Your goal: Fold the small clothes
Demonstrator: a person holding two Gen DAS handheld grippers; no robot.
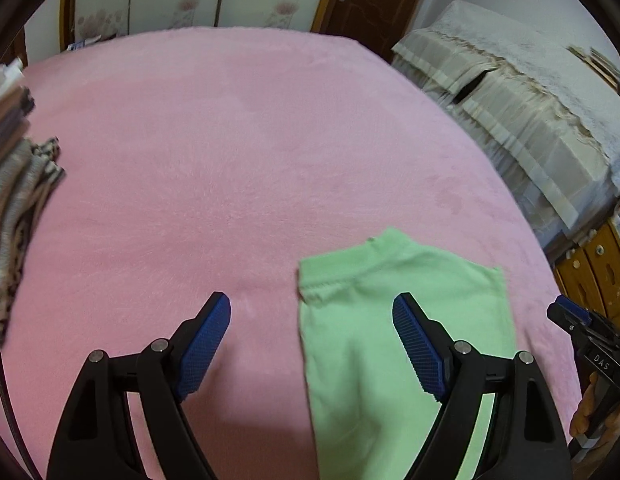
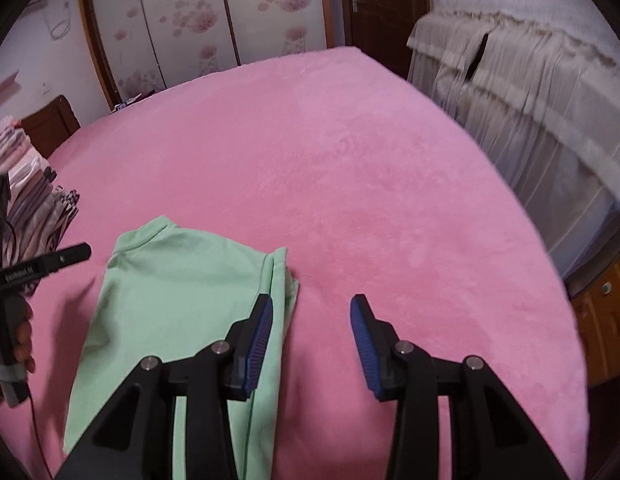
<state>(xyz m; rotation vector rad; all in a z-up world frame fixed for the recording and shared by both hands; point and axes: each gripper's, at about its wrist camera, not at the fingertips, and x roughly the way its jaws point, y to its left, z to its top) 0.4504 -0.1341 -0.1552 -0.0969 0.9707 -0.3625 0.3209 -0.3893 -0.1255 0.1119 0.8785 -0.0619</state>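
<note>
A light green small garment lies flat on the pink blanket, its sides folded in to a long narrow shape with the collar at the far end. It also shows in the right wrist view. My left gripper is open and empty, hovering over the garment's left edge. My right gripper is open and empty, hovering over the garment's right edge, where a folded sleeve lies. Each gripper shows at the side of the other's view: the right one, the left one.
A stack of folded patterned clothes sits at the left edge of the blanket, also in the right wrist view. A bed with a beige cover stands on the right, wooden drawers beside it. Wardrobe doors are behind.
</note>
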